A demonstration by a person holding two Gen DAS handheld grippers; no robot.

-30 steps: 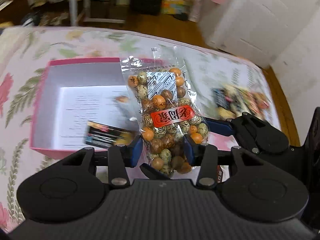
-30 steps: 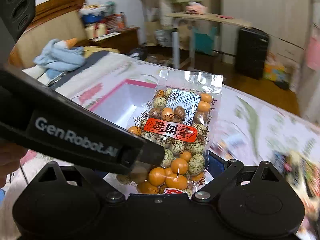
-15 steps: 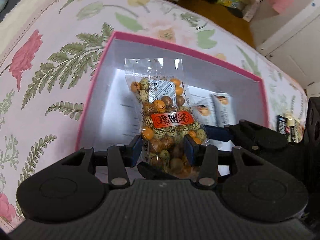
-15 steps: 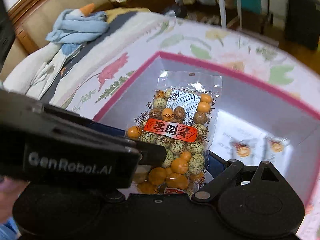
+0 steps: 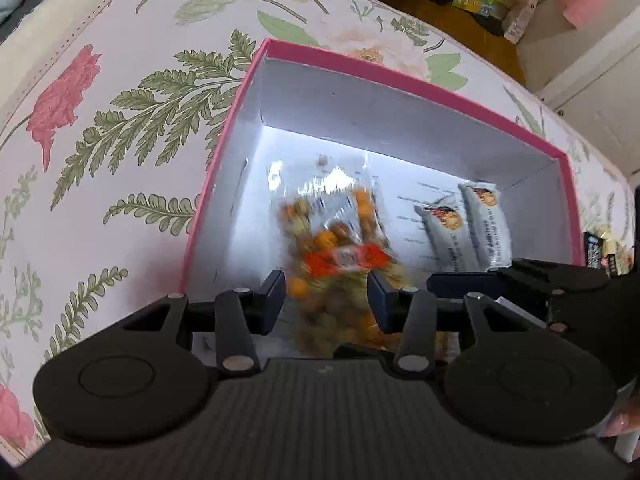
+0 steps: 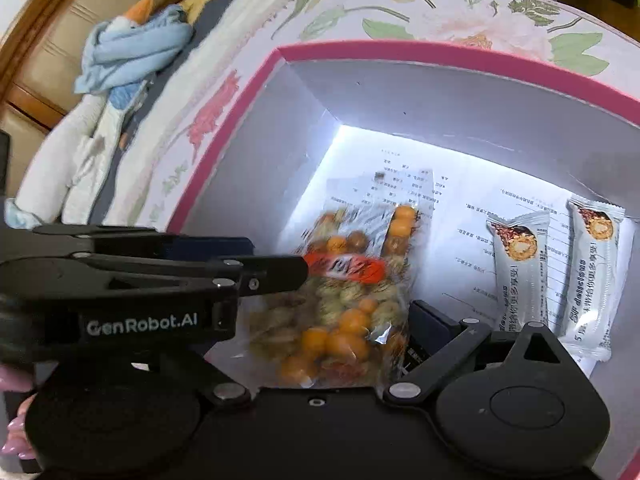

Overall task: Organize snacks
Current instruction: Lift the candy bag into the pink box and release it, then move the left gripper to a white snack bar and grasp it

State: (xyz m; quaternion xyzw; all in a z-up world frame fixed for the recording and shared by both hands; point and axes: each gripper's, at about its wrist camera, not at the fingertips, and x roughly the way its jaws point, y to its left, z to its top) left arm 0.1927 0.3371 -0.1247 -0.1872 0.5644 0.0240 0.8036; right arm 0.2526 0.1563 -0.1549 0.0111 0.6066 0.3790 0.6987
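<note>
1. The floral bedspread (image 5: 120, 128) lies under the pink-rimmed box (image 5: 400, 76), the landmark here.
2. Inside the box, a printed paper sheet (image 6: 460, 216) lines the floor.
3. The left gripper (image 5: 326, 298) hangs over the box's near edge, jaws parted, pads clear of the bag.
4. The right gripper (image 6: 356, 300) is at the box's near side; whether it is open or closed cannot be told.
5. The clear bag of coated nuts (image 5: 336, 256) is blurred, inside the box, between the left pads.
6. Two grey snack bars (image 6: 560, 272) lie side by side at the box's right.
</note>
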